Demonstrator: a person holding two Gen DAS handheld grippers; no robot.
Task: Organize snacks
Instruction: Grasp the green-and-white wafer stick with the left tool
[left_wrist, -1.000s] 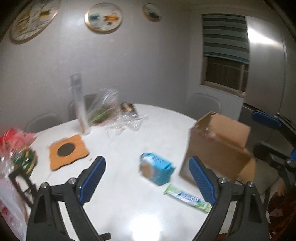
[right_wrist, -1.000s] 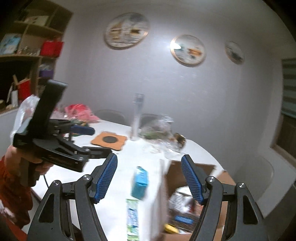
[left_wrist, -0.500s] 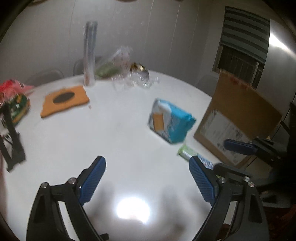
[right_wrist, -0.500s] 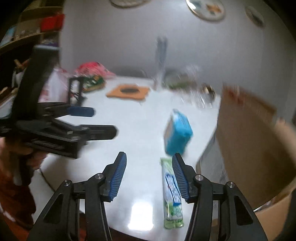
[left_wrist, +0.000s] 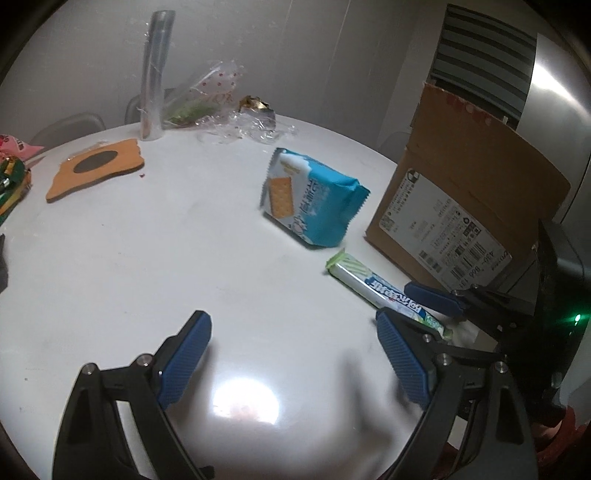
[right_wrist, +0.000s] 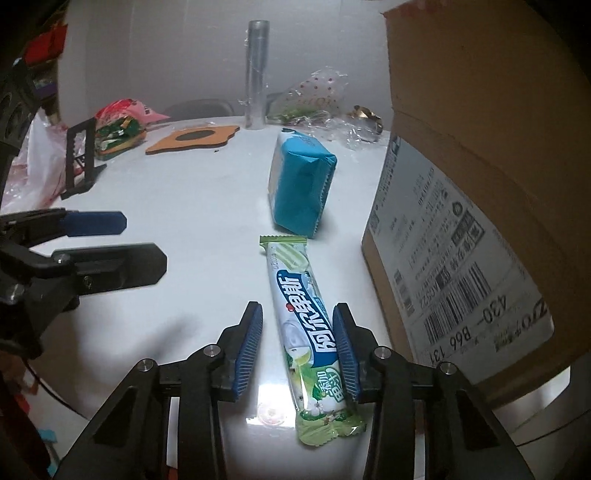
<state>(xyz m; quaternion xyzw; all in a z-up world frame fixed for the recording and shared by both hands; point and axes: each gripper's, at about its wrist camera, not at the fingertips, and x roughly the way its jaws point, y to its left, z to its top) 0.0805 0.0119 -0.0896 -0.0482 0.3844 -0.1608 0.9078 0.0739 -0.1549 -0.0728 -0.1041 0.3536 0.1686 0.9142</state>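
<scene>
Right wrist view, cardboard box (right_wrist: 461, 206) (contents hidden) right of the fingers, right gripper (right_wrist: 297, 349) closing around green snack bar (right_wrist: 306, 328), left pad clear, left gripper (left_wrist: 291, 360) spread wide over bare table (left_wrist: 147, 251).

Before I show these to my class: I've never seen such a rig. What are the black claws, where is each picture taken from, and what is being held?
No robot here: a person holds a two-finger gripper in each hand, and each carries a wide-angle camera looking along its fingers. One picture is from the left gripper, one from the right gripper.

On the white table lie a blue cracker pack and a long green wafer bar, beside a cardboard box. Farther back are an orange mat, a silver roll and plastic bags.

The left gripper is wide open with only bare table between its fingers. The right gripper's jaws are closing around the wafer bar; one pad looks to touch it, the other shows a gap, so it is not yet gripped.
</scene>
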